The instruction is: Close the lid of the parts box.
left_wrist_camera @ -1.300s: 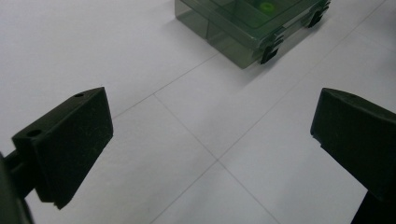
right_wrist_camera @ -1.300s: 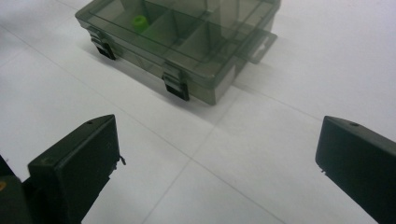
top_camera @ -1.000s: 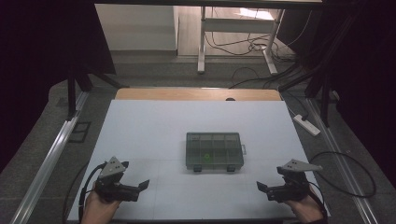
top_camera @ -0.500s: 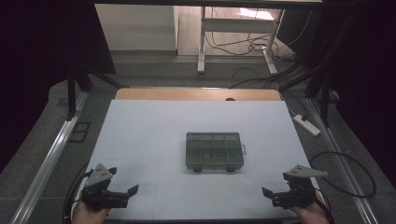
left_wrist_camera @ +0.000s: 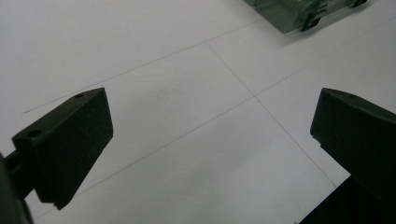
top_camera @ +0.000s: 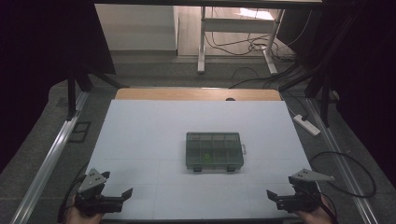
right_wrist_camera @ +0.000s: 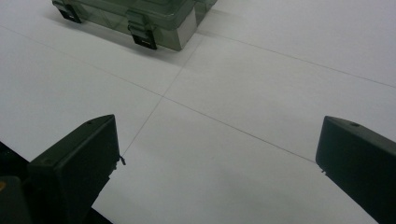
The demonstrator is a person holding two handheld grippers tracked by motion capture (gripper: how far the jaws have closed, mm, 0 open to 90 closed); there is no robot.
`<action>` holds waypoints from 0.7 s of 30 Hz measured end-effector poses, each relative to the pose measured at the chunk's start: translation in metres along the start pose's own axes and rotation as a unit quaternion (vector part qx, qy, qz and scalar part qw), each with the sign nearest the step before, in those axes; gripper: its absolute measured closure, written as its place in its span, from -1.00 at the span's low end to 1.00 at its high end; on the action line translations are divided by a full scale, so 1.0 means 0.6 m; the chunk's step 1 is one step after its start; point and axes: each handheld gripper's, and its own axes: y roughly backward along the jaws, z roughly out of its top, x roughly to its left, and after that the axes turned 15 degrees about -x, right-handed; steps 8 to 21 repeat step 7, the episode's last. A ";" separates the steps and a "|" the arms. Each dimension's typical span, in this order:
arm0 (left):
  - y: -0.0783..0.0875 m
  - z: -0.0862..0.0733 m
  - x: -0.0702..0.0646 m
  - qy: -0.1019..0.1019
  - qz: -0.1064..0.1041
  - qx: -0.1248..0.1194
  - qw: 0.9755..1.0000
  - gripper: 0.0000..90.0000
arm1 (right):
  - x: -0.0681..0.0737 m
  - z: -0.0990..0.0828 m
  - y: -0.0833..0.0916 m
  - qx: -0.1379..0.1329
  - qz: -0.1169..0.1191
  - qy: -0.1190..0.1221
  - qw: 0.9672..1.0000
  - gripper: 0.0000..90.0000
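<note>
Two grippers wait at the near corners of a white table [top_camera: 140, 121] in the high view, the left gripper [top_camera: 122, 196] at the near-left corner and the right gripper [top_camera: 273, 198] at the near-right, each with jaws apart and holding nothing. A closed, smoky-green box [top_camera: 214, 151] with divided compartments sits alone near the table's middle, its two dark latches facing the near edge, well apart from both tools. From the left gripper view, the left gripper [left_wrist_camera: 210, 135] frames bare tabletop between wide-set jaws, with a corner of the box [left_wrist_camera: 299, 11] at the top edge. From the right gripper view, the right gripper [right_wrist_camera: 217, 163] likewise stands spread over the bare surface, the box [right_wrist_camera: 140, 18] and one latch [right_wrist_camera: 144, 39] visible ahead. The work appears to be at its opening stage, before any approach; the next move likely calls for both tools to travel inward to the box, one steadying it while the other works a latch.
</note>
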 end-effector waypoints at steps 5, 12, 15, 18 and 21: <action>-0.002 0.001 0.000 0.002 0.002 0.003 1.000 -1.00 | -0.001 -0.001 0.001 -0.001 -0.003 -0.001 1.000 -1.00; -0.003 0.001 0.000 0.001 0.002 0.005 1.000 -1.00 | -0.001 -0.001 0.000 0.003 -0.003 -0.001 1.000 -1.00; -0.003 0.001 0.000 0.001 0.002 0.005 1.000 -1.00 | -0.001 -0.001 0.000 0.003 -0.003 -0.001 1.000 -1.00; -0.003 0.001 0.000 0.001 0.002 0.005 1.000 -1.00 | -0.001 -0.001 0.000 0.003 -0.003 -0.001 1.000 -1.00; -0.003 0.001 0.000 0.001 0.002 0.005 1.000 -1.00 | -0.001 -0.001 0.000 0.003 -0.003 -0.001 1.000 -1.00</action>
